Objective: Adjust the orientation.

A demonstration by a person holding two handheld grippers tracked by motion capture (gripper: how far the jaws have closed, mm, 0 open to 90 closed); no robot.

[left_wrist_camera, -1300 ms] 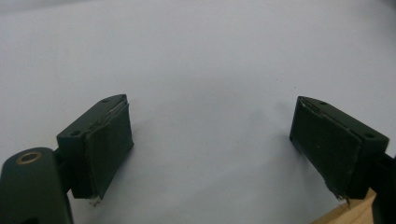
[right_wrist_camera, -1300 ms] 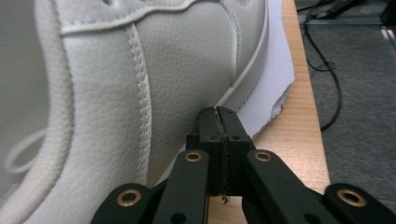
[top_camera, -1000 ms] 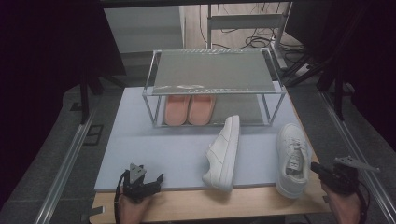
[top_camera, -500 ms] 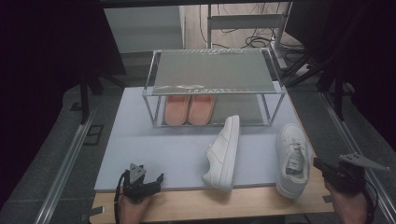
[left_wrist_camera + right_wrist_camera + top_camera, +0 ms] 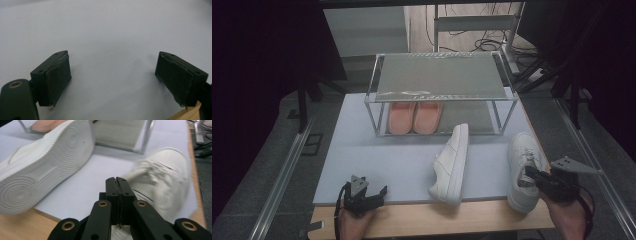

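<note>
Compared with a second earlier: left gripper [image 5: 362,195] unmoved at the near left edge of the table; right gripper [image 5: 546,180] shifted slightly toward the near right corner, jaws already together then and together now; both white sneakers and the rack in the same places.

Left to right across the high view: left gripper held in a hand [image 5: 352,220], resting where the pale mat [image 5: 382,155] meets the wooden table edge [image 5: 422,220]. In the left gripper view, jaws wide apart with nothing but bare mat between the pads [image 5: 58,75]. Beyond, at mid-table, a two-tier metal rack [image 5: 439,75] with a pair of pink slippers [image 5: 414,116] on its lower shelf. In front of the rack, a white sneaker on its side [image 5: 452,162], sole facing right, heel near the table edge. Further right, an upright white sneaker [image 5: 523,167], toe pointing away, heel at the near edge. Right gripper just beside that sneaker's right flank, near the heel and opening. In the right gripper view, jaws pressed flat together, empty, tips pointing at the laced top of the blurred upright sneaker [image 5: 162,177]; contact impossible to tell. Tipped sneaker's ribbed sole [image 5: 42,167] well to the left of those closed fingertips.
</note>
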